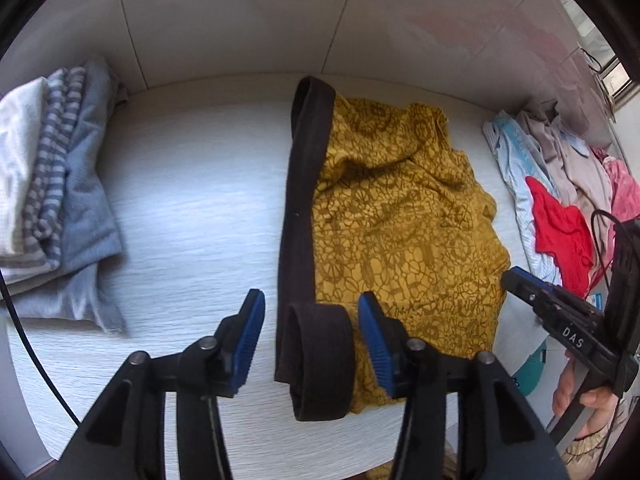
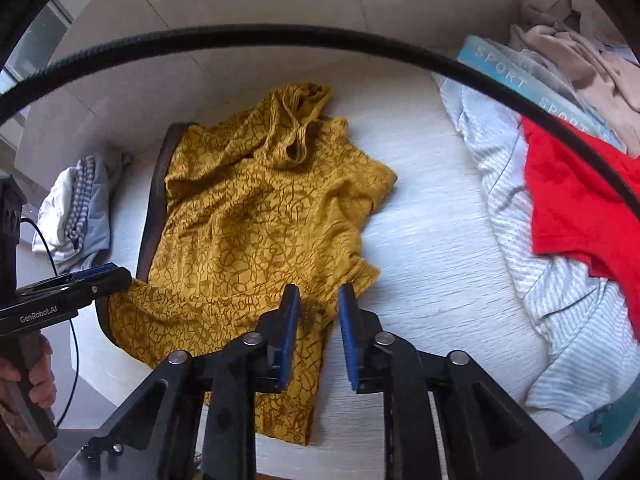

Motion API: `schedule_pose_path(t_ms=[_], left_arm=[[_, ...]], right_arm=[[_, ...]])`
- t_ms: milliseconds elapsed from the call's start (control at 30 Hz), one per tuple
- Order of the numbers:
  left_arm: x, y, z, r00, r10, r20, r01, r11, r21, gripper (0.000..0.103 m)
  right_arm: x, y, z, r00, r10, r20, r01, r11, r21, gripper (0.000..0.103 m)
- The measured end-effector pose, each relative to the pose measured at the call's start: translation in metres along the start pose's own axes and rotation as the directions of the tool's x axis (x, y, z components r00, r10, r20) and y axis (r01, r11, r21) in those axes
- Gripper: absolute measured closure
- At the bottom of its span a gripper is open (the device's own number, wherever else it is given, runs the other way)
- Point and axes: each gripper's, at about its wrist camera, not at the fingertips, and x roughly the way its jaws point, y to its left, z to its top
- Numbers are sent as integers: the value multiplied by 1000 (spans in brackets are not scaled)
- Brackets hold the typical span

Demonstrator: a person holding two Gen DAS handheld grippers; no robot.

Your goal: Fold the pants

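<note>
Left wrist view: the left tool [image 1: 310, 320] stands with its blue-padded fingers [image 1: 252, 326] spread wide, nothing between them, above the near end of the dark brown waistband [image 1: 298, 216] of the mustard-yellow patterned fabric pants [image 1: 400, 216]. The pants lie bunched in the middle of the pale wood-grain tabletop [image 1: 192, 208], the waistband running along their left edge from the near side to the far wall, its near end curled into a loop. At the left edge of the tabletop sits a folded stack of white, grey-striped and light blue-grey clothes [image 1: 56, 192]. On the right lies a loose heap of garments [image 1: 560, 168], a bright red cloth [image 1: 560, 232] on top. The right tool [image 1: 516, 278] reaches in from the right, its tip at the pants' right edge; its fingers appear pressed together, though whether fabric is caught there cannot be told.

Right wrist view: the right tool [image 2: 318, 320] shows its blue pads slightly apart, poised over the near edge of the yellow pants [image 2: 248, 216], gripping nothing visible. The left tool [image 2: 104, 276] comes in from the left beside the waistband [image 2: 154, 200]. A black cable [image 2: 280, 38] arcs across the top. The red cloth [image 2: 576, 200] rests on a white striped mesh garment [image 2: 540, 264] at right.
</note>
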Motion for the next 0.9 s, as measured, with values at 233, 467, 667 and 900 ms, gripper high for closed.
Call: schedule_pose_path(t_ms=[233, 467, 667, 900], left_arm=[[-29, 1, -12, 998, 1, 58, -2, 1000, 19, 47], [-43, -9, -20, 993, 24, 115, -29, 999, 41, 47], [-36, -22, -18, 992, 52, 112, -48, 998, -42, 47], [-6, -60, -19, 991, 98, 92, -74, 970, -230, 47]], right_arm=[[-22, 15, -16, 1000, 3, 27, 0, 995, -101, 79], [-22, 18, -14, 999, -25, 32, 29, 988, -149, 79], [-6, -10, 31, 999, -6, 41, 13, 984, -177, 75], [41, -28, 88, 999, 35, -35, -45, 941, -337, 75]])
